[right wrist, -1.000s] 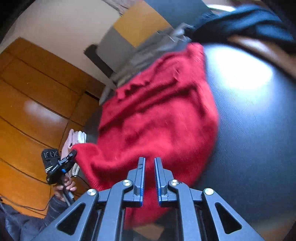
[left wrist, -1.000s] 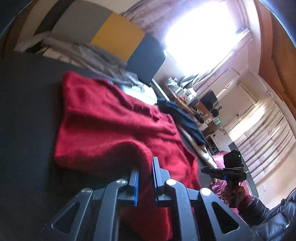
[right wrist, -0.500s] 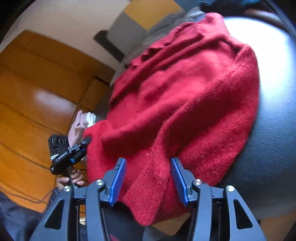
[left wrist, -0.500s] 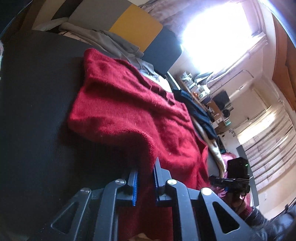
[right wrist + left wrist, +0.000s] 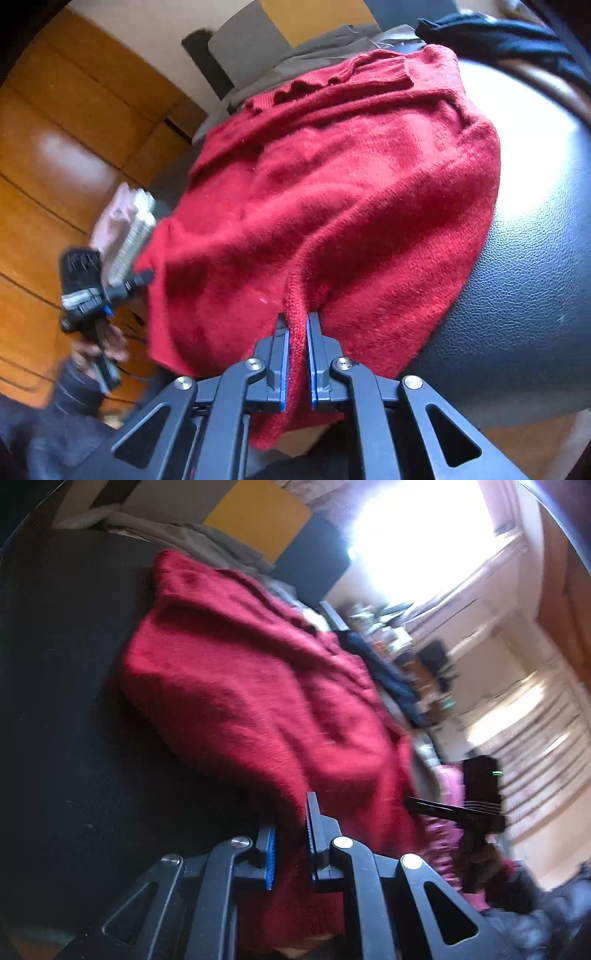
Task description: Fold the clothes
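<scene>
1. The red sweater (image 5: 332, 192) lies spread over a black leather-textured surface (image 5: 535, 295), with its near edge hanging over the front of that surface toward both cameras. Its ribbed hem and cuffs are bunched at the far end, next to a grey garment (image 5: 295, 62).
2. In the left wrist view the same red sweater (image 5: 258, 686) runs diagonally across the dark surface (image 5: 66, 701); this picture is blurred, so knit detail is hard to read.
3. The right gripper (image 5: 296, 332) is clenched on a raised ridge of the sweater's near edge: a narrow fold of knit stands between the blue-lined fingers (image 5: 282, 354) and passes down behind them.
4. The left gripper (image 5: 291, 819) grasps the sweater's other near corner, with red fabric pinched between its blue-padded fingers (image 5: 312, 834) and draping below them.
5. Each gripper shows in the other's camera: the left gripper at the sweater's left edge in the right wrist view, held by a hand (image 5: 107, 339), and the right gripper (image 5: 476, 805) beside the sweater's right edge in the left wrist view.
6. A dark blue garment (image 5: 498, 40) lies beyond the sweater at the far right.
7. A pale folded pile (image 5: 125, 229) sits left of the sweater, in front of wooden panelling (image 5: 55, 147).
8. A grey, yellow and black cushion (image 5: 258, 517) stands behind the surface, with a bright window (image 5: 417, 535) beyond.
</scene>
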`<state>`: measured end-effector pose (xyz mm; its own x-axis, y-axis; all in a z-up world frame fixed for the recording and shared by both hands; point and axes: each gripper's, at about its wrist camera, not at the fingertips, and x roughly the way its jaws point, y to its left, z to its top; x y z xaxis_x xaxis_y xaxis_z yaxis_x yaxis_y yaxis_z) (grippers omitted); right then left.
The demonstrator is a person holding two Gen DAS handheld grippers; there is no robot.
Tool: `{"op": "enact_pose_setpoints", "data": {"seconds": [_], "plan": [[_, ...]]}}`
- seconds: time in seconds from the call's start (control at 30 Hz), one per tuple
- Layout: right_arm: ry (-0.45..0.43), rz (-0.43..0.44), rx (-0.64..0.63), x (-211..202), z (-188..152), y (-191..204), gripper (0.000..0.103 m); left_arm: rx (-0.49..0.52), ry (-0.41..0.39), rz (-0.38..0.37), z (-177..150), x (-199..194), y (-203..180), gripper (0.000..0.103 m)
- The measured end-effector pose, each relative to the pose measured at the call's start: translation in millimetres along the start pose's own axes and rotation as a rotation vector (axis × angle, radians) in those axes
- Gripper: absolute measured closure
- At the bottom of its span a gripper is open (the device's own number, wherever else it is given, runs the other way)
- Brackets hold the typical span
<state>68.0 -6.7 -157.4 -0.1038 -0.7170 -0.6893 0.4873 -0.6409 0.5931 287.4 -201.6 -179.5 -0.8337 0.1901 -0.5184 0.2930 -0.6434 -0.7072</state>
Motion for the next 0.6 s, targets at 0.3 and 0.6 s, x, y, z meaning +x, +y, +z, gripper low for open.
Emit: {"op": "enact_pose_setpoints", "data": {"seconds": [0.3,0.6], "plan": [[-0.231,0.270,0.118,-47.3,59.4,-9.6,0.095,0.001,-0.184,-0.211,57.7,-40.0,-19.5,0.092],[-0.354,0.248,0.137,-36.8,164.9,-40.0,0.095,-0.053,-0.300,-0.116,169.8,-8.1,10.4,0.093]]}}
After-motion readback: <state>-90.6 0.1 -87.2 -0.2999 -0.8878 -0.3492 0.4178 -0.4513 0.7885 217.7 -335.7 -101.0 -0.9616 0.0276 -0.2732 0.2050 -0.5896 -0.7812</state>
